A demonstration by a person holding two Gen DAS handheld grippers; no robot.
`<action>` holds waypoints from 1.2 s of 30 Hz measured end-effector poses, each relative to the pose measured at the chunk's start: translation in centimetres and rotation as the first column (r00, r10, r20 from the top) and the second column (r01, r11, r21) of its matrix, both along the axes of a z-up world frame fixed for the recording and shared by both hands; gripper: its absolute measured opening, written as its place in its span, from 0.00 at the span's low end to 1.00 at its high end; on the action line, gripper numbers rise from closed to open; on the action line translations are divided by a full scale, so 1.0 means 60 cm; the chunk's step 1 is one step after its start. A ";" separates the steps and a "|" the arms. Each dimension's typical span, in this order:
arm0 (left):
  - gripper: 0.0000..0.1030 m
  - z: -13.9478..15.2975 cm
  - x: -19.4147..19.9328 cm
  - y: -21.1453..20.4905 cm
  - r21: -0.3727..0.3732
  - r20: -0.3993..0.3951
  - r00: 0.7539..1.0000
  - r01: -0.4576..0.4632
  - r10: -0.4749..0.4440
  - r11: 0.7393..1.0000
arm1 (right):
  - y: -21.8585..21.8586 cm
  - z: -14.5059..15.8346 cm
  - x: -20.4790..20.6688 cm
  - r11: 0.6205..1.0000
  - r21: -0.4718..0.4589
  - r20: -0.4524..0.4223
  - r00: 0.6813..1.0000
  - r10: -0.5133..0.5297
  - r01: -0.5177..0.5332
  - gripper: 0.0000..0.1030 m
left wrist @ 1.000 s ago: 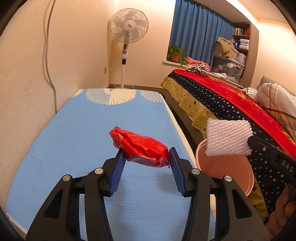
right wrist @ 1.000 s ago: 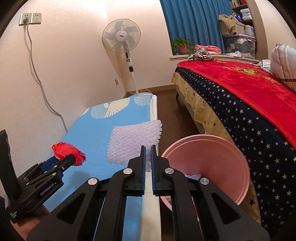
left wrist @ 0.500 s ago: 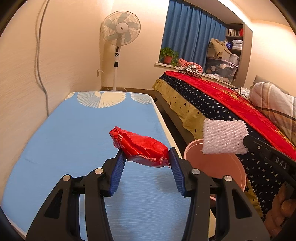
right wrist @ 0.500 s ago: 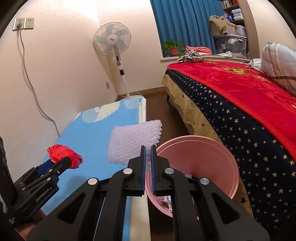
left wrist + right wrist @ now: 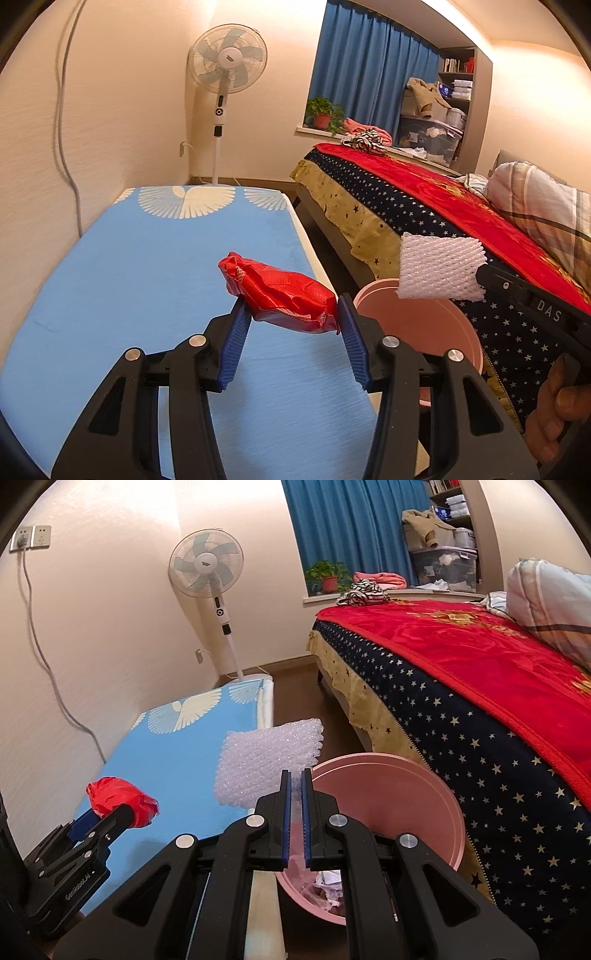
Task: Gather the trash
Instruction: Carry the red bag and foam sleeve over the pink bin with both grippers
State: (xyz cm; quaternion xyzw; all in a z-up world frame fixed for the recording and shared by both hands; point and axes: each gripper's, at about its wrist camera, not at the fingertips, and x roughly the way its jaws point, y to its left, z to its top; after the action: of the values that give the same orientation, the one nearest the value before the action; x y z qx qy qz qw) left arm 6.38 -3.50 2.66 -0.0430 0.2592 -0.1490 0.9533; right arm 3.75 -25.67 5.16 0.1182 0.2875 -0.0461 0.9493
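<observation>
My left gripper is shut on a crumpled red wrapper, held above the blue mattress. In the right wrist view the same red wrapper shows at lower left in the left gripper. My right gripper is shut on a sheet of white bubble wrap, which hangs by the rim of the pink bin. The left wrist view shows that bubble wrap above the pink bin. Crumpled paper lies inside the bin.
A bed with a red and star-patterned cover stands to the right of the bin. A standing fan is at the far end by the wall. A cable hangs down the left wall. A hand holds the right gripper.
Both views have swung slightly to the right, so the bin sits more centred under the right gripper. The grips on the wrapper and the bubble wrap are unchanged.
</observation>
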 end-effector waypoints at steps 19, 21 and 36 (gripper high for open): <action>0.46 -0.011 0.015 -0.041 0.010 0.014 0.998 0.069 -0.069 0.998 | -0.043 -0.017 0.018 0.995 -0.011 -0.020 0.995 -0.095 0.094 0.05; 0.46 -0.014 0.016 -0.046 0.013 0.012 0.997 0.077 -0.077 0.997 | -0.044 -0.017 0.019 0.995 -0.012 -0.019 0.994 -0.103 0.103 0.05; 0.46 -0.029 0.032 -0.093 0.013 0.000 0.992 0.128 -0.128 0.992 | -0.074 -0.026 0.027 0.983 -0.045 -0.043 0.983 -0.179 0.178 0.05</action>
State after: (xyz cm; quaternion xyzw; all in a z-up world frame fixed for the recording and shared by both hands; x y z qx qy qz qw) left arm 8.29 -9.08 0.92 -0.0203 0.2620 -0.2080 0.9422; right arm 5.39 -30.11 3.59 0.1229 0.2969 -0.1396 0.9366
